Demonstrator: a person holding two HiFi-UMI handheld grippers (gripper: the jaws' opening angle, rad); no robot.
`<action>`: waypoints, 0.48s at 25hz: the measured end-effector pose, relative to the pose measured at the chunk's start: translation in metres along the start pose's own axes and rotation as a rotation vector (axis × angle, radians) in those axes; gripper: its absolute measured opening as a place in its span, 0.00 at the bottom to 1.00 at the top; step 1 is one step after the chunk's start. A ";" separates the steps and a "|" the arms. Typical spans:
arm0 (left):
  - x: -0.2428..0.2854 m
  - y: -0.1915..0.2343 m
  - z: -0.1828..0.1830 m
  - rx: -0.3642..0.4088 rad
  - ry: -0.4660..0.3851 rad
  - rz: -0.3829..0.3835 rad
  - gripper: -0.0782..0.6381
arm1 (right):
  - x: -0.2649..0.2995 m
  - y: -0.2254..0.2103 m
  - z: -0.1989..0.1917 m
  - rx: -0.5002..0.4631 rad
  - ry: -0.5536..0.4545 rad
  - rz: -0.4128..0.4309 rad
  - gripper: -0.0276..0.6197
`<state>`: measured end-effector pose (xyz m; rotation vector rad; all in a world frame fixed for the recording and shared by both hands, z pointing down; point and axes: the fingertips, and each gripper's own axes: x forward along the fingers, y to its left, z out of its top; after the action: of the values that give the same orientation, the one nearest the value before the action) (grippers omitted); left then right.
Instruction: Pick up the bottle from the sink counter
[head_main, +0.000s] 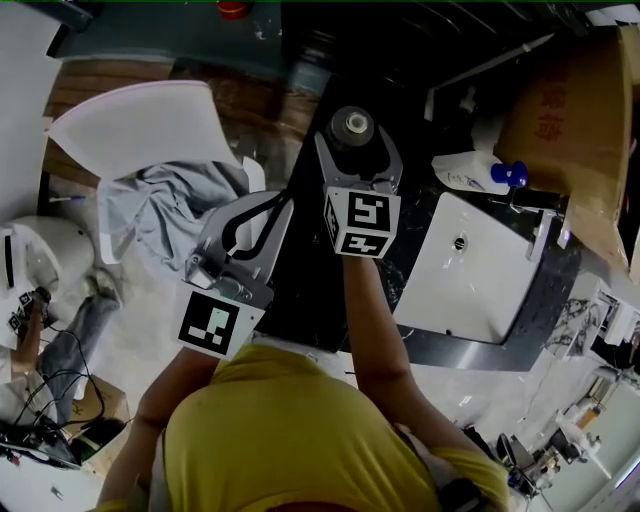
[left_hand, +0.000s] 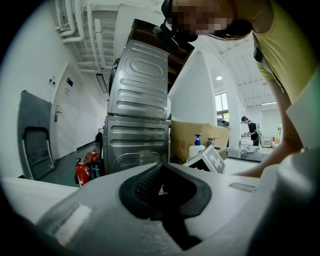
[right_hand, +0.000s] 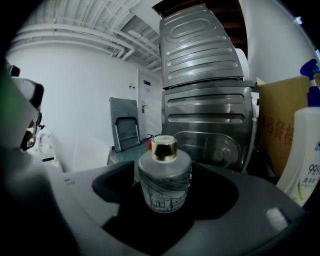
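2 jaws of the right gripper (head_main: 356, 150) stand wide apart, and the bottle (right_hand: 165, 177) stands upright between them on the black counter (head_main: 305, 290). The right gripper view shows a gap on each side of the bottle, so neither pad presses on it and this claw has hold of nothing. The bottle is short and round, of frosted grey glass with a line drawing on its side and a gold cap. In the head view it stands left of the white sink (head_main: 480, 300), well apart from the white pump dispenser (head_main: 478, 172) with its blue top, which stands near the cardboard box (head_main: 570, 120). The left gripper (left_hand: 161, 170) hangs beside the right one, off the counter's left edge. Its 2 jaws meet at the tips, with nothing between them.
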<state>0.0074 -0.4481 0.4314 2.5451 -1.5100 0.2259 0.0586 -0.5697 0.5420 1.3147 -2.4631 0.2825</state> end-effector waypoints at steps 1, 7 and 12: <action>-0.001 0.001 0.000 -0.005 -0.001 0.005 0.11 | 0.002 0.000 0.001 0.000 0.002 -0.002 0.57; -0.005 0.004 -0.005 0.006 0.011 0.039 0.11 | 0.010 -0.005 -0.004 0.032 0.034 -0.024 0.57; -0.013 0.009 -0.006 -0.015 0.002 0.068 0.11 | 0.011 -0.007 -0.003 0.043 0.028 -0.044 0.52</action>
<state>-0.0069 -0.4395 0.4351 2.4838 -1.5929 0.2247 0.0596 -0.5813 0.5487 1.3709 -2.4144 0.3427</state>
